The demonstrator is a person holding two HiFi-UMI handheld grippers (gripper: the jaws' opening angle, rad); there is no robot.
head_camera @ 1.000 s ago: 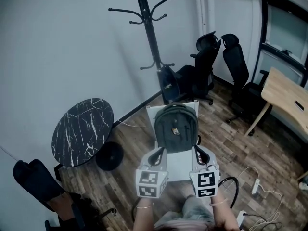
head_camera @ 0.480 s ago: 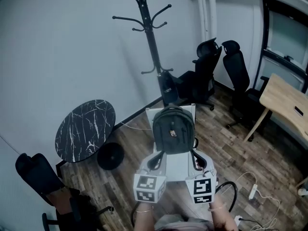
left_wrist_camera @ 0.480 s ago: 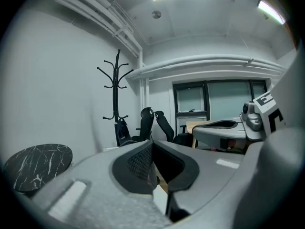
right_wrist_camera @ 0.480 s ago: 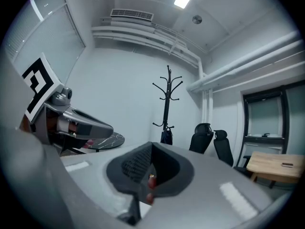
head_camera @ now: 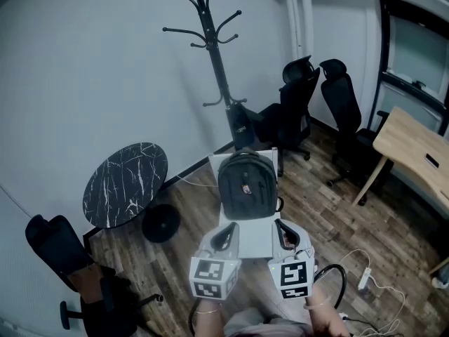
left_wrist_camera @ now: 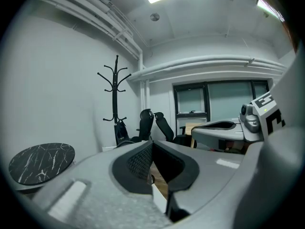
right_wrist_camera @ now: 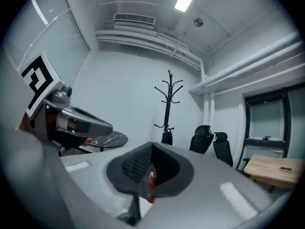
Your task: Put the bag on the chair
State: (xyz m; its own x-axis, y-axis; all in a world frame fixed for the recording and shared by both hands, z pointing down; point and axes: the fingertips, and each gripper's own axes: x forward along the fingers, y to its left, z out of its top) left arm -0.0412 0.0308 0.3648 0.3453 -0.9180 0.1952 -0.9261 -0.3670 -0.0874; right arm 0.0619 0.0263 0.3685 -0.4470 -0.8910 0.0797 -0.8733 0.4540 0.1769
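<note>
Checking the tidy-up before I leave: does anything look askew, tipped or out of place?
Nothing stands out. The backpack sits upright on the white chair, resting against its backrest.

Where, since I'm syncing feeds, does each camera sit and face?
Head view: on the person's head, steeply down at the backpack on the white chair; left gripper, right gripper show.
Left gripper view: on that gripper, along its shut jaws toward the coat rack; right gripper at right.
Right gripper view: likewise, shut jaws; left gripper at left.
Shared: coat rack, marble table.
</note>
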